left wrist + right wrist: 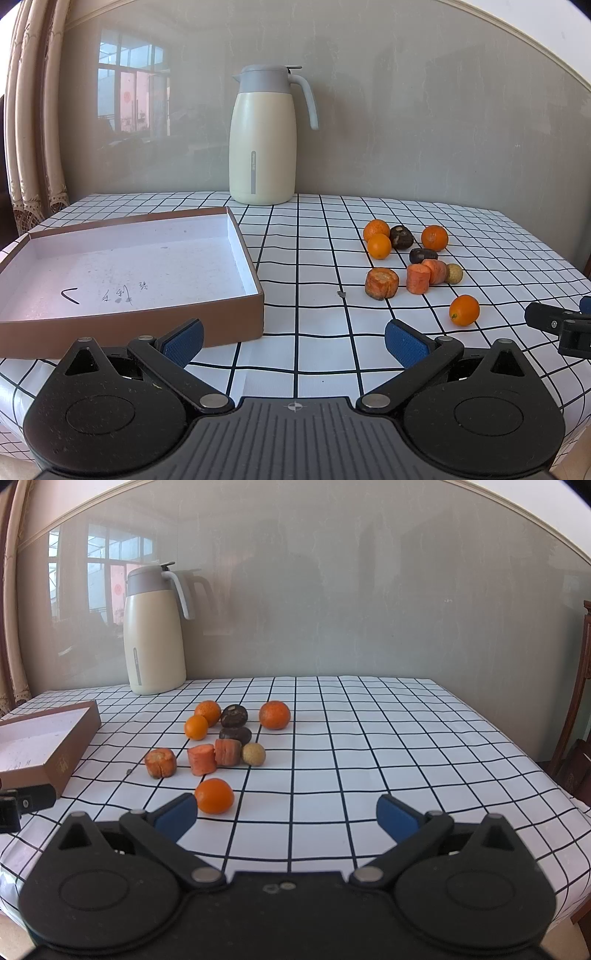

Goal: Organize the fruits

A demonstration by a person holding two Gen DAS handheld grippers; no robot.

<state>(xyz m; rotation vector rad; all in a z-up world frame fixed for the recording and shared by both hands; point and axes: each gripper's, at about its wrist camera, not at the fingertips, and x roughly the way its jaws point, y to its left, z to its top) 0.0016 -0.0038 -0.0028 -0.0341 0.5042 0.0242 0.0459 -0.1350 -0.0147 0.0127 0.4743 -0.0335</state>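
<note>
Several small oranges, carrot chunks (382, 283) (201, 759) and two dark round pieces (234, 715) lie in a loose cluster on the checked tablecloth. One orange (214, 796) (464, 310) sits apart, nearest me, just beyond the left finger of my right gripper (287, 821). That gripper is open and holds nothing. A shallow brown box (225, 319) (70, 753) with a white inside stands empty on the left. My left gripper (293, 343) is open in front of the box's near right corner. A small tan ball (253, 754) lies beside the carrots.
A cream thermos jug (261, 136) (153, 631) stands at the back by the grey wall. Curtains hang at the far left. A wooden chair (576, 716) is past the table's right edge. A small dark crumb (340, 294) lies on the cloth.
</note>
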